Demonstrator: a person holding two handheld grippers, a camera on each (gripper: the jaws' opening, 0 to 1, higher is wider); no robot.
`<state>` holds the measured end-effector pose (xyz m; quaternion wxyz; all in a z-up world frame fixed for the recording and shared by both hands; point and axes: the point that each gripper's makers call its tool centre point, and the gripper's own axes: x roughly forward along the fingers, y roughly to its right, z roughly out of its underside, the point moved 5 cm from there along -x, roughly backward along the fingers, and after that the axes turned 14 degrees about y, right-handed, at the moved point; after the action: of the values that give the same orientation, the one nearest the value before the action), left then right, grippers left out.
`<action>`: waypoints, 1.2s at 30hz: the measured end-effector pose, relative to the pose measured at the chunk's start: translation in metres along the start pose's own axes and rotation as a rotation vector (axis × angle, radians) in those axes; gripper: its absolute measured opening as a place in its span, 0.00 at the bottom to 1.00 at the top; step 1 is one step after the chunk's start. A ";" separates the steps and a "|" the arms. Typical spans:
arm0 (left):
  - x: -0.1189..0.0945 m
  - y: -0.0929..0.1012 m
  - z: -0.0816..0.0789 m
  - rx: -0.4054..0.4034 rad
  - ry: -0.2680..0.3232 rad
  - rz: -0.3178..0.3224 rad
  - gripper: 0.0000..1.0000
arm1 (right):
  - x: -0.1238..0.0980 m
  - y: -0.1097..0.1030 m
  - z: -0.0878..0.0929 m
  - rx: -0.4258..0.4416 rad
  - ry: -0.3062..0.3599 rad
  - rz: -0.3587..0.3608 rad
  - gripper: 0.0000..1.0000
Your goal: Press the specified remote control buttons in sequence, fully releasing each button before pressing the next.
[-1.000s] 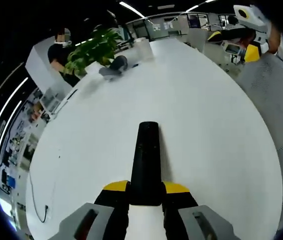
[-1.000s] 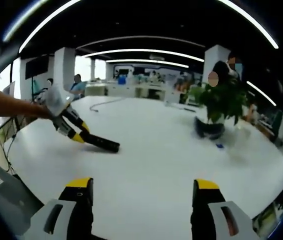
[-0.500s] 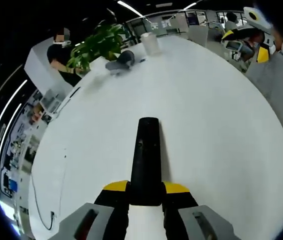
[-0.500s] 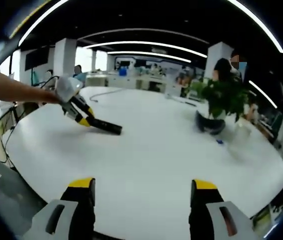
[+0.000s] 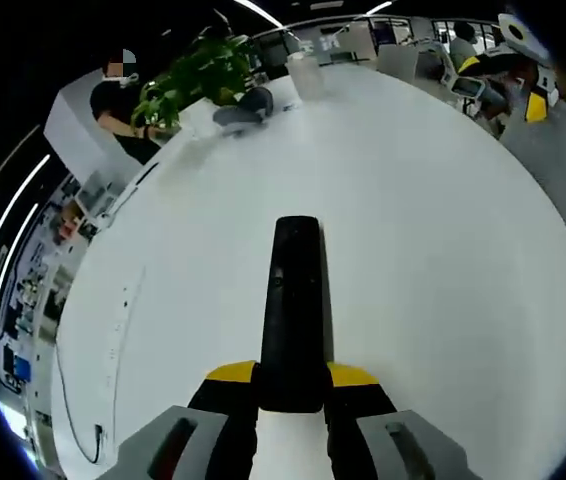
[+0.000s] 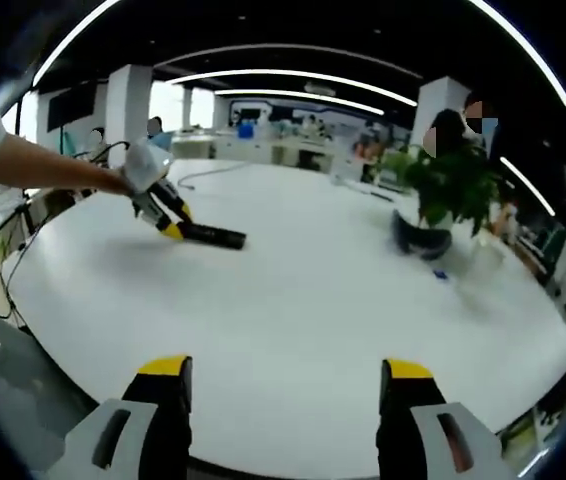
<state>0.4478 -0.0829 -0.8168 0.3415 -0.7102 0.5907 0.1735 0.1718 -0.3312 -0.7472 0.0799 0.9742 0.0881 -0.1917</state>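
The left claw (image 5: 291,385) is clenched on the near end of a black remote control (image 5: 293,300), which points forward over the white table (image 5: 433,230), held low above its surface. In the right gripper view a bare forearm (image 6: 48,172) reaches in from the left to that claw. The right claw (image 6: 285,395) hangs released, jaws wide apart, above the table's near edge. A potted plant (image 6: 441,195) stands at the far side.

The table (image 5: 443,240) has a smooth, matt white top that takes only soft shadows. The remote (image 5: 293,310) looks like black plastic with a slight satin sheen along its edges. The left gripper (image 5: 292,372) is hard plastic — grey body, black fingers, yellow tips — as is the right gripper (image 6: 283,375).
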 end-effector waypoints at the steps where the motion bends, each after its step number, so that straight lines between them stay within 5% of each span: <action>1: 0.000 0.001 0.000 -0.004 0.005 0.001 0.24 | 0.000 0.000 0.001 -0.001 -0.005 -0.001 0.75; 6: 0.000 0.000 0.002 -0.087 0.013 -0.021 0.24 | 0.000 -0.001 0.000 -0.003 -0.004 -0.003 0.74; 10: -0.001 -0.001 0.002 -0.047 0.025 -0.053 0.29 | 0.000 -0.001 -0.001 -0.007 0.002 -0.002 0.73; 15: -0.003 -0.003 0.004 -0.144 0.009 -0.162 0.36 | -0.001 0.000 -0.003 -0.008 0.018 0.007 0.73; 22: -0.009 0.016 0.012 -0.437 0.108 -0.236 0.60 | -0.003 0.002 -0.007 0.001 0.044 0.013 0.71; 27: -0.030 0.031 -0.006 -0.532 0.247 -0.367 0.80 | -0.004 0.003 -0.010 -0.003 0.072 0.023 0.75; 33: -0.069 0.053 -0.013 -0.621 0.316 -0.497 0.88 | -0.006 0.006 -0.015 0.010 0.118 0.038 0.81; 34: -0.074 0.058 -0.018 -0.649 0.348 -0.517 0.99 | -0.006 0.007 -0.017 0.012 0.127 0.042 0.81; 36: -0.086 0.070 -0.027 -0.636 0.407 -0.532 0.99 | -0.008 0.009 -0.020 0.031 0.152 0.053 0.82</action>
<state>0.3558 -0.0444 -0.7612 0.0167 -0.9262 0.3604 0.1095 0.1736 -0.3376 -0.7250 0.0630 0.9890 0.0651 -0.1166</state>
